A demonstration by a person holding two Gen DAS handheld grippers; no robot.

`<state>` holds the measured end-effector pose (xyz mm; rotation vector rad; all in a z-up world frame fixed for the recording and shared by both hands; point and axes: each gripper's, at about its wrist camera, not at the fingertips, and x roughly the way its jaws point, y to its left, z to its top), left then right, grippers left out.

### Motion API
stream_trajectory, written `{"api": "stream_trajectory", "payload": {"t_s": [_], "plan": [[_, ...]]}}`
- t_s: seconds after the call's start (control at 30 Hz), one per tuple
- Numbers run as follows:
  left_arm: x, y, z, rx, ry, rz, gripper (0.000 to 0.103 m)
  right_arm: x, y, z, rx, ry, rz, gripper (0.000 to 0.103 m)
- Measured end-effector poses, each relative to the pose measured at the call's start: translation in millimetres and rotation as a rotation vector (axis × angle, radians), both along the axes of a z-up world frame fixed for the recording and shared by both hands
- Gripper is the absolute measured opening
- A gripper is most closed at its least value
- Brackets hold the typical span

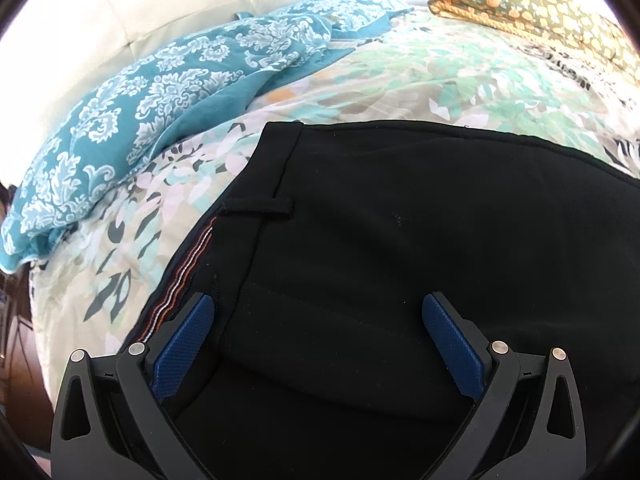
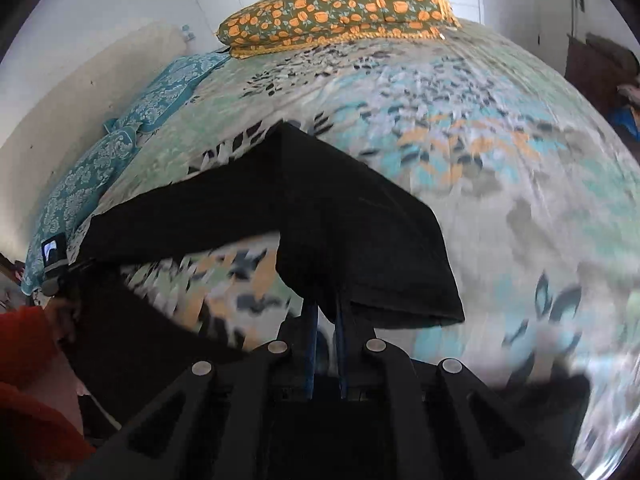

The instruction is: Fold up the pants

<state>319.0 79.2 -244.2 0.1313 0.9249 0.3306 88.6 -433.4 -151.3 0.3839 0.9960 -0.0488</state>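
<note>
left gripper (image 1: 316, 312), black with blue pads, hangs spread over the waistband of the black woven pants (image 1: 400, 240) lying on the floral bedsheet (image 1: 460, 72), gripping nothing. right gripper (image 2: 325, 312) is pinched on a raised pant-leg end toward 12 o'clock. advice: carry it level toward the waistband, edges matched. blur obscures the cloth's underside and far leg.

A bed with a floral sheet (image 1: 460, 76) in mint, beige and dark leaf print fills the view. A teal cloth with white damask pattern (image 1: 132, 120) lies crumpled toward 10 o'clock, against a cream headboard (image 1: 120, 28). An olive pillow with orange flowers (image 2: 340, 8) rests at 12 o'clock in the right wrist view.
</note>
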Motion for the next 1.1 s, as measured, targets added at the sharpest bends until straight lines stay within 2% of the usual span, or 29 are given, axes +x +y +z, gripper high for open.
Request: {"api": "stream_trajectory", "payload": {"t_s": [0.07,0.13,0.2,0.23,0.27,0.3,0.33,0.4,0.47,0.53,0.6,0.63,0.67,0.7,0.77,0.83,1.0,1.1], "plan": [[0,-4,2,0.027,0.009,-0.002,0.103,-36,2,-27,0.070,0.082,-0.119,0.008],[0,-7,5,0.055,0.022,-0.004,0.103,-68,-5,-48,0.087,0.193,-0.301,0.009],[-2,-8,8,0.059,0.033,-0.008,0.103,-84,-14,-47,0.100,0.225,-0.422,0.012],[-3,-8,10,0.056,0.039,-0.009,0.103,-87,-16,-43,0.088,0.225,-0.446,0.035],[-6,-7,13,0.042,0.052,-0.006,0.103,-89,-17,-36,0.071,0.221,-0.457,0.073],[-8,-6,16,0.026,0.061,-0.002,0.103,-93,-16,-27,0.049,0.194,-0.468,0.087],[-12,-5,20,0.005,0.068,0.003,0.103,-98,-13,-14,0.029,0.136,-0.476,0.092],[-25,-2,31,-0.080,0.080,0.004,0.102,-100,-7,2,0.074,0.051,-0.459,0.092],[-46,-2,38,-0.171,0.056,-0.023,0.103,-96,0,5,0.240,-0.039,-0.422,0.092],[-63,-6,36,-0.189,0.031,-0.038,0.103,-82,12,-11,0.542,-0.120,-0.398,0.092],[-78,-11,22,-0.177,0.049,-0.042,0.103,-66,24,-37,0.806,-0.149,-0.427,0.092],[-78,-13,15,-0.176,0.077,-0.040,0.102,-58,31,-55,0.929,-0.155,-0.464,0.092],[-76,-15,10,-0.177,0.098,-0.038,0.102,-51,36,-69,0.994,-0.149,-0.496,0.092],[-75,-16,10,-0.171,0.085,-0.046,0.103,-45,39,-83,1.008,-0.127,-0.547,0.092],[-73,-15,9,-0.180,0.083,-0.058,0.103,-41,38,-96,0.941,-0.102,-0.651,0.092],[-73,-11,6,-0.213,0.074,-0.054,0.103,-47,40,-101,0.936,-0.125,-0.731,0.092],[-75,-16,5,-0.191,0.057,-0.060,0.103,-47,39,-87,0.796,-0.158,-0.786,0.092],[-75,-17,4,-0.187,0.057,-0.061,0.103,-44,33,-89,0.778,-0.148,-0.803,0.090]]}}
